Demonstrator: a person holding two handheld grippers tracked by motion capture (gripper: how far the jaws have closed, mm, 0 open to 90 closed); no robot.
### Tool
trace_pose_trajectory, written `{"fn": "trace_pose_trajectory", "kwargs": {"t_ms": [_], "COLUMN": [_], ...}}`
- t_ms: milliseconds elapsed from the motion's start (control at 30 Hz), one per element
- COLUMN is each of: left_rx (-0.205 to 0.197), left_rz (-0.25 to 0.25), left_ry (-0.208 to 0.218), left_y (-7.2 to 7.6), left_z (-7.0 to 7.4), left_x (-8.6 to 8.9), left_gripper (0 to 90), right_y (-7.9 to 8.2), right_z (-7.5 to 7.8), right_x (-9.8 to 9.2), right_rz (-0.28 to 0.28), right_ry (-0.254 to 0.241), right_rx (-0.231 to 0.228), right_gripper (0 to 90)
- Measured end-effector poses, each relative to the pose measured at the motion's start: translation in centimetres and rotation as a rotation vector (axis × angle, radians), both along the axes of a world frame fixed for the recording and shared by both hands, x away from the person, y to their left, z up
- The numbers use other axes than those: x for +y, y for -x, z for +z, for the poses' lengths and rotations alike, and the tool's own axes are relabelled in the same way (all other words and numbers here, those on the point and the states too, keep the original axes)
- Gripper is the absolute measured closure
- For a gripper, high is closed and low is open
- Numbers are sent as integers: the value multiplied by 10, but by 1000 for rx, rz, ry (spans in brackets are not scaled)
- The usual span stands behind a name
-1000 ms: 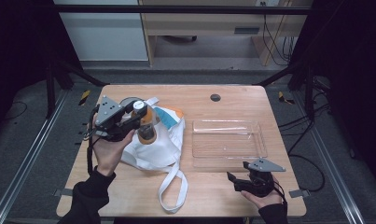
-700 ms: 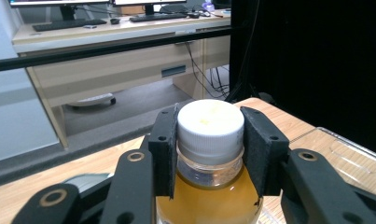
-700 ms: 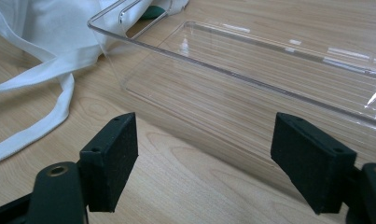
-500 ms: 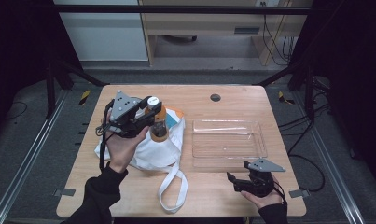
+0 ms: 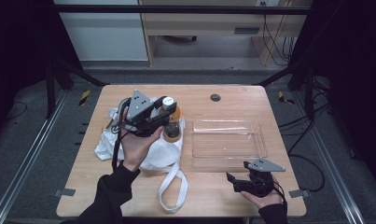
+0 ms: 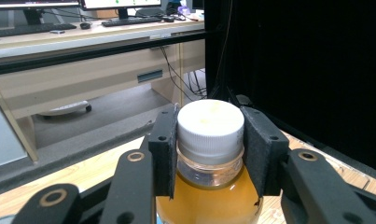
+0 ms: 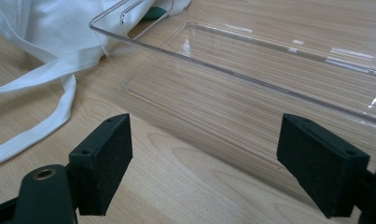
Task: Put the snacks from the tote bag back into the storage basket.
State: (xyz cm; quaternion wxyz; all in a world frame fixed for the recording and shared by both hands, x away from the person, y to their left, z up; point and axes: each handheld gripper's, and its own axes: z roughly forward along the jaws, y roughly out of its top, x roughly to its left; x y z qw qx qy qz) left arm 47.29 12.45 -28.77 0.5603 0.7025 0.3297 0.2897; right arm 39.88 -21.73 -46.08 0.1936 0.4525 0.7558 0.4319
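The left claw (image 6: 210, 154) is clamped on the neck of a bottle (image 6: 209, 196) of amber liquid, its pads pressed either side of the white cap (image 6: 210, 123), with the white cloth bag (image 5: 150, 151) below it on the surface (image 5: 232, 100). The right claw (image 7: 223, 172) rests wide apart and holds nothing, the clear plastic tray (image 7: 269, 88) just ahead of its jaws and the bag's strap (image 7: 31, 130) off to its left.

A lab or office: desk (image 6: 83, 42) with keyboards (image 6: 34, 30) (monitors above), cables (image 5: 269, 32).

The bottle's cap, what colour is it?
White. The cap shows best in the left gripper view, above orange-yellow liquid.
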Motion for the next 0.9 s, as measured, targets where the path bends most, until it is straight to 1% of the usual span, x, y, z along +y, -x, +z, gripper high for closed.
{"fn": "trace_pose_trajectory", "kwargs": {"t_ms": [67,200,467,700,900], "left_rx": [-4,-5,-7,-10,-3], "left_rz": [-5,-18,-41,-48,-57], "left_ry": [5,12,16,4,-4], "left_y": [0,1,1,-2,-4], "left_z": [1,3,2,-2,-7], "left_x": [-4,-13,-30,-42,-54], "left_gripper": [589,589,589,589,589], "right_y": [-1,0,0,-1,0], "right_z": [0,0,0,-1,-1], "right_x": [0,0,1,0,1], "right_rz": [4,5,6,11,13], "right_ry": [6,4,4,3,0], "right_rx": [-7,-1,-1,-3,2], "right_gripper": [185,185,185,185,185]}}
